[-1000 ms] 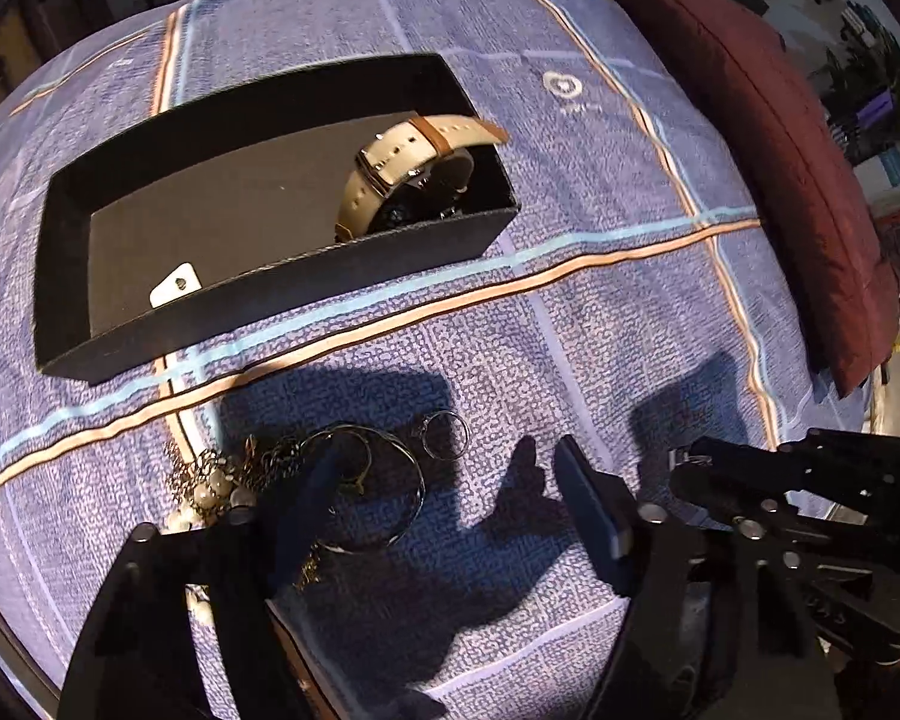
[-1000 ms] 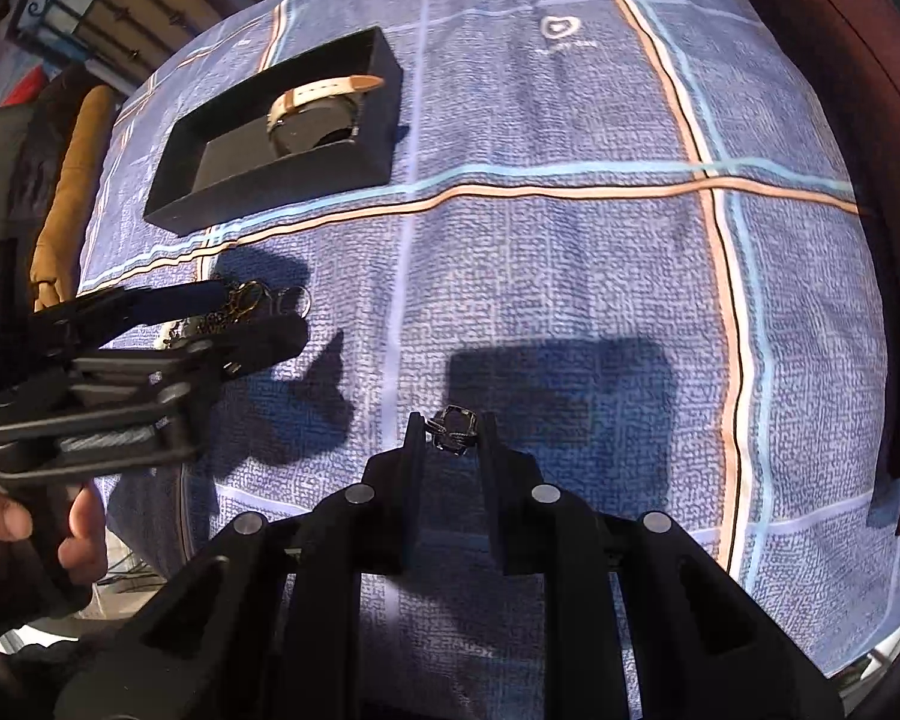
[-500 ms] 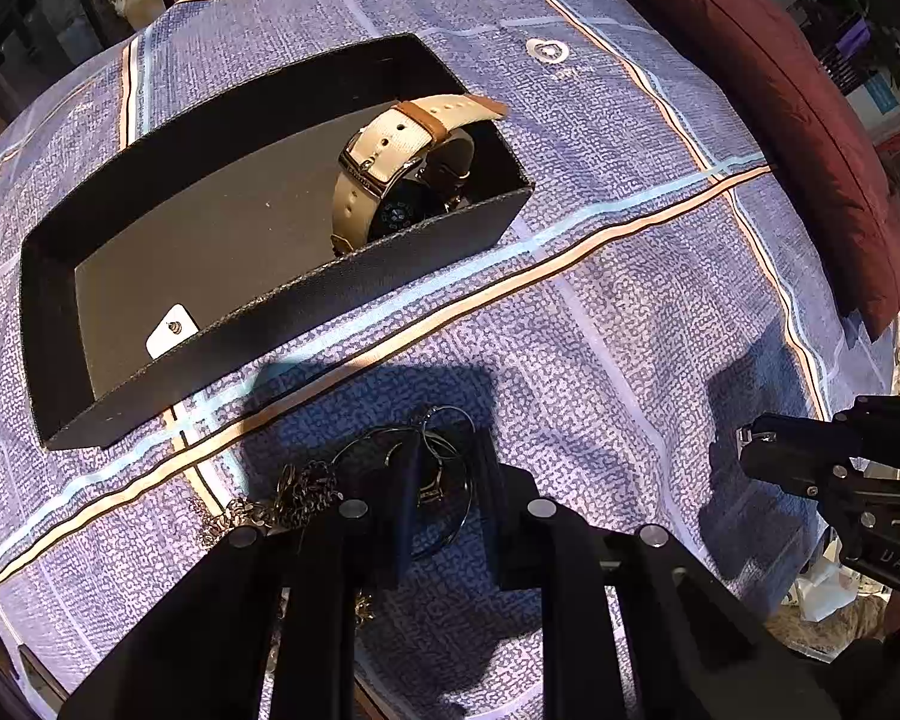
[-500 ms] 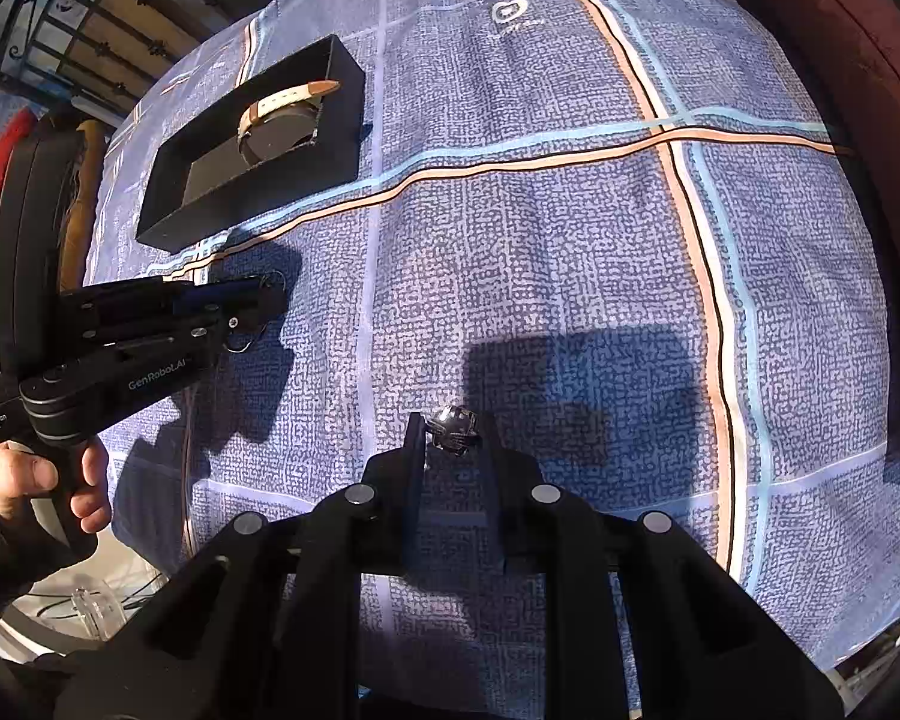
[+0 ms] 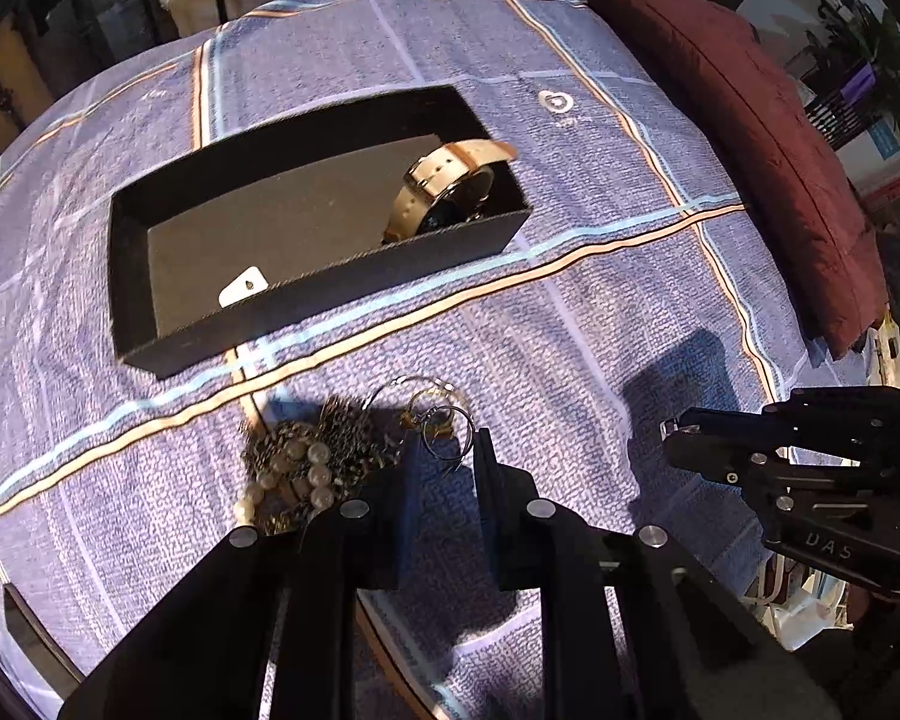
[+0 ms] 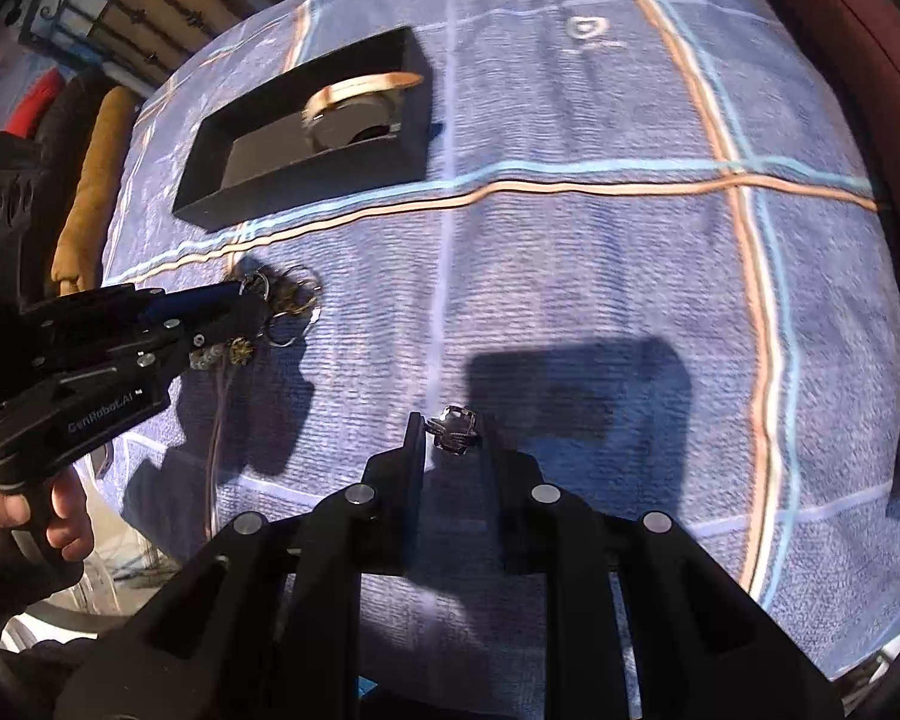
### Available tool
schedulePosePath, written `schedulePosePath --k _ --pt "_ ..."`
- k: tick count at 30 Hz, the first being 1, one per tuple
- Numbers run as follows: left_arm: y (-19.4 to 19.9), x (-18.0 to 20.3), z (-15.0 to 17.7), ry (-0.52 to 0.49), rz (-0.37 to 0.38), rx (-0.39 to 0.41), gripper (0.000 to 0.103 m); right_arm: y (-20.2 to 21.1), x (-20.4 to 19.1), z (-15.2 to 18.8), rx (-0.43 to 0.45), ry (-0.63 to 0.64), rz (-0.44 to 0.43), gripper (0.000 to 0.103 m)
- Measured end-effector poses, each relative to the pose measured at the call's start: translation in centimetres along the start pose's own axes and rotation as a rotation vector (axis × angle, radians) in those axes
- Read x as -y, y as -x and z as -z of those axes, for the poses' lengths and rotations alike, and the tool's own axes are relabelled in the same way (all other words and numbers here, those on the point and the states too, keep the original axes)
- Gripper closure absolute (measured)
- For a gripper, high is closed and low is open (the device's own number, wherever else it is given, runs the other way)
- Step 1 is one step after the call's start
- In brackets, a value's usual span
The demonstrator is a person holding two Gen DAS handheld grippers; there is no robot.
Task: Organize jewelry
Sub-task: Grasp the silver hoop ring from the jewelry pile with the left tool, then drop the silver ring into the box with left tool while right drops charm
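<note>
Blue checked cloth (image 5: 570, 324) carries a black box (image 5: 330, 294) holding a watch (image 5: 444, 180), far ahead of both steeply down-pointing tools: left tool (image 5: 447, 450) pinches a wire ring (image 5: 444, 438) beside tangled jewelry (image 5: 306, 462), right tool (image 6: 450, 426) grips a small ring (image 6: 453, 427).

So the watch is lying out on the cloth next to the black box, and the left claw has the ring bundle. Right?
Not quite. The watch sits inside the black box, at its right end, as the left wrist view shows. The left claw does have the ring bundle.
</note>
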State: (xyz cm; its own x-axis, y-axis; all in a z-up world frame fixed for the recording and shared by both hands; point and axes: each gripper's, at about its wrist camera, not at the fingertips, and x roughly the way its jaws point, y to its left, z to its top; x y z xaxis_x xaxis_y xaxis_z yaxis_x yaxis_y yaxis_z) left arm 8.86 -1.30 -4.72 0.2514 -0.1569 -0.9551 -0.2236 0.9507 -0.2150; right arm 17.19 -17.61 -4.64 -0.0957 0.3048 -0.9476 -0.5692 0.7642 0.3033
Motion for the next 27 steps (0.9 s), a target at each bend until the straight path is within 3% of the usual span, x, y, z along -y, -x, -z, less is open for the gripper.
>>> schedulePosePath --k 3,8,17,21,27 --pt "0.3 -0.7 1.3 0.062 -0.002 -0.014 0.086 -0.5 -2.3 -0.9 -0.012 0.076 -0.010 0.084" --pt "2.3 -2.2 1.2 0.121 -0.014 0.029 0.086 0.8 -5.7 -4.3 0.049 0.171 -0.027 0.084" --pt "5.4 -4.8 -5.4 0.159 -0.051 0.155 0.086 3.8 -8.7 -13.5 0.194 0.245 -0.024 0.084" --pt "4.1 -5.2 -7.9 0.173 -0.065 0.145 0.086 3.5 -8.9 -16.2 0.204 0.246 -0.012 0.084" --pt "1.8 -5.8 -8.2 0.195 -0.071 0.091 0.086 1.2 -8.6 -17.1 0.157 0.238 0.000 0.084"
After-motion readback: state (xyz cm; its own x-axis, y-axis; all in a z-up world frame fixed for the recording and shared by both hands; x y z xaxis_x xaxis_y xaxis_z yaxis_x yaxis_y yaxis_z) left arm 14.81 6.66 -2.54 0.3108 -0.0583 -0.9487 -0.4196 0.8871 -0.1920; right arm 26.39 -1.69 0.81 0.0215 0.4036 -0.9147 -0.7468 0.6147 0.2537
